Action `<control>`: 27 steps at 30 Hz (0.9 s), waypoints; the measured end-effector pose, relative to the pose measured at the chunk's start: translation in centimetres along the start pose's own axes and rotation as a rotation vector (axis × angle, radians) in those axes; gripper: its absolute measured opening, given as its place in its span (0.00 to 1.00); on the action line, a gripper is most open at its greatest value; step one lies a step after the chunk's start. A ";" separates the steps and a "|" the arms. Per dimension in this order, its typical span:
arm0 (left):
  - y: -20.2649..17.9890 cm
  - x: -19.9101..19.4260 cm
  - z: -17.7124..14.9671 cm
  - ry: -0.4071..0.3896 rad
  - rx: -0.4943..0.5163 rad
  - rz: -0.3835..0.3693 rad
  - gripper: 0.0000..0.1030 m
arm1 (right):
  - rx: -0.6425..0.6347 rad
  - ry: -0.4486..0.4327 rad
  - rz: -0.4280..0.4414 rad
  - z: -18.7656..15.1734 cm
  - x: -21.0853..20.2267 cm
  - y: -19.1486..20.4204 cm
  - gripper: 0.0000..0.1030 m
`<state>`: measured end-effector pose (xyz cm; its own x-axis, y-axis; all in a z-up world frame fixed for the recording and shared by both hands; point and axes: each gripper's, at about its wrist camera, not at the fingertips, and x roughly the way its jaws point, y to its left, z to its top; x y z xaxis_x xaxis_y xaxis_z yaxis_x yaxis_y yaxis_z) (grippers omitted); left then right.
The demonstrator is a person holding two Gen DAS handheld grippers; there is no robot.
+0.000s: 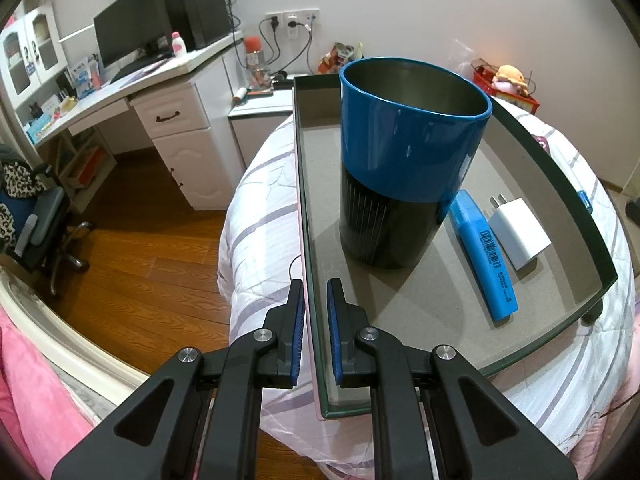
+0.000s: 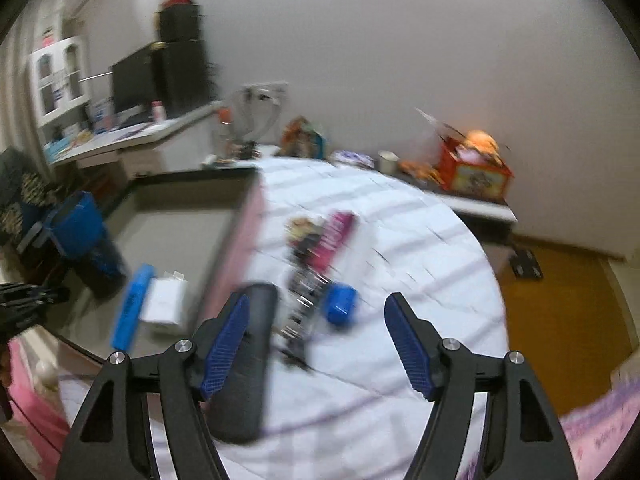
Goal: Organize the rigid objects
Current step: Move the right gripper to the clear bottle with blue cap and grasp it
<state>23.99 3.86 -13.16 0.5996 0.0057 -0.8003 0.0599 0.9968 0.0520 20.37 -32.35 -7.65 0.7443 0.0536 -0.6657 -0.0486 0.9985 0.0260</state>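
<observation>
A shallow grey tray (image 1: 312, 248) lies on the white bed. In it stand a blue and black cup (image 1: 404, 160), a blue highlighter (image 1: 482, 254) and a white charger (image 1: 519, 232). My left gripper (image 1: 316, 300) is shut on the tray's left wall. The right wrist view is blurred: my right gripper (image 2: 316, 312) is open above the bed, beside the tray (image 2: 236, 216). A small blue object (image 2: 339, 304), a pink item (image 2: 336, 236) and a dark oblong object (image 2: 248, 360) lie on the bed near it. The cup (image 2: 86, 236), highlighter (image 2: 132, 308) and charger (image 2: 164, 306) show there too.
A white desk (image 1: 160, 76) with a monitor stands at the left, an office chair (image 1: 36, 216) below it. A red box (image 2: 474, 172) with a plush toy sits on a low shelf behind the bed. Wooden floor lies left and right of the bed.
</observation>
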 end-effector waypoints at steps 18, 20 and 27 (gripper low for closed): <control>0.2 -0.4 -0.3 0.000 0.004 0.015 0.09 | 0.078 0.101 -0.005 -2.7 3.6 -3.2 0.70; 0.2 -0.4 -0.3 0.000 0.004 0.015 0.09 | 0.075 0.093 -0.013 -2.1 4.2 -3.2 0.70; 0.3 -0.4 -0.4 0.000 0.012 0.019 0.09 | 0.053 0.137 -0.067 0.5 8.0 -2.3 0.70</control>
<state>23.46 4.23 -13.05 0.6006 0.0247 -0.7992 0.0577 0.9956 0.0741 26.78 -34.25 -12.70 0.6463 -0.0122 -0.7630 0.0365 0.9992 0.0149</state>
